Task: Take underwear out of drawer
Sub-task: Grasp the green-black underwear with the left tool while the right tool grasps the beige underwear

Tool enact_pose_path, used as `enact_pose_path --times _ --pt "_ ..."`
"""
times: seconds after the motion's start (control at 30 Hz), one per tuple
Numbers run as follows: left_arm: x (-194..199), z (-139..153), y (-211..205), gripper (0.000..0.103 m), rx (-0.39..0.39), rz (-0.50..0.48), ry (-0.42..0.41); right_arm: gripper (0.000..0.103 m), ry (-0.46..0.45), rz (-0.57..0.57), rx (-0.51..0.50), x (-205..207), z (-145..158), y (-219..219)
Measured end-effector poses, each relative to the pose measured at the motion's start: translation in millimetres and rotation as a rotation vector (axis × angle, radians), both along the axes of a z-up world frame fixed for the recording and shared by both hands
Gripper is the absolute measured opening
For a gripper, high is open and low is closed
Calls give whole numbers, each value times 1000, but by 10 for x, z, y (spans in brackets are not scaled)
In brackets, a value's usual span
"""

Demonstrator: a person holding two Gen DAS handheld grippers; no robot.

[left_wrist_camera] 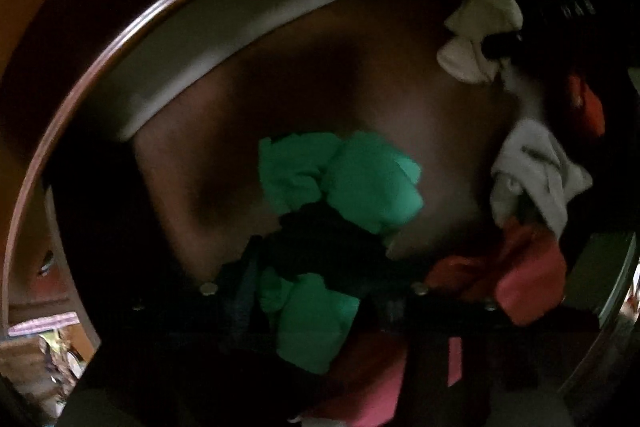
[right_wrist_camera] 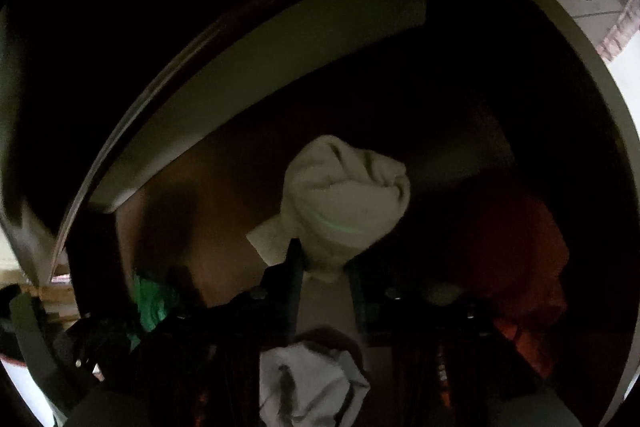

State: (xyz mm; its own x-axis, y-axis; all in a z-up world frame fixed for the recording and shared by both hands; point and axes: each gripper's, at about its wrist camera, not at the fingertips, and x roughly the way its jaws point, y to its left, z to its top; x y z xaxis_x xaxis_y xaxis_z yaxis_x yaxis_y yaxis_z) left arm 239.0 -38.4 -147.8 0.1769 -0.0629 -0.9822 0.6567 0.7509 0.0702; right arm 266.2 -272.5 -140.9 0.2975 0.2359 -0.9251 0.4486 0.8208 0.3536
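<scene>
Pretty dark in here. The left gripper [left_wrist_camera: 316, 247] has its fingers pinching a green underwear bundle [left_wrist_camera: 340, 175] low in the drawer [left_wrist_camera: 248, 15]. The right gripper [right_wrist_camera: 324, 267] fingers pinch a cream bundle [right_wrist_camera: 344, 195]. Red [left_wrist_camera: 516, 267] and grey [left_wrist_camera: 532, 167] pieces lie further right.

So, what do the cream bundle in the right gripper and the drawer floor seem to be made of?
The cream bundle looks like soft knit fabric, probably cotton: matte, bunched into rounded folds, with a faint green stripe. The right gripper pinches its lower end. The drawer floor looks like brown wood or wood board with a smooth, dull finish; the light is too dim to show grain.
</scene>
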Motion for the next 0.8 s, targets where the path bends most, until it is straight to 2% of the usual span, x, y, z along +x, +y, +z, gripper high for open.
enact_pose_path --times 0.03,0.13,0.27,0.4,0.5,0.7,0.8 --pt "9 24 9 38 -14 20 -5 21 -6 7 -1 -11 13 17" --pt "36 82 111 31 -68 94 -11 18 -43 17 5 -81 78 26" --pt "-27 136 220 27 -142 158 -1 16 -92 38 11 -176 161 53" --pt "-103 188 339 23 -261 238 12 15 -182 80 -16 -316 313 121" --pt "-154 209 421 22 -302 284 4 15 -233 116 -70 -418 414 154" --pt "-282 256 634 18 -357 344 3 15 -297 181 -109 -458 525 91" --pt "-350 287 650 16 -376 367 -10 15 -313 213 -92 -530 487 189"
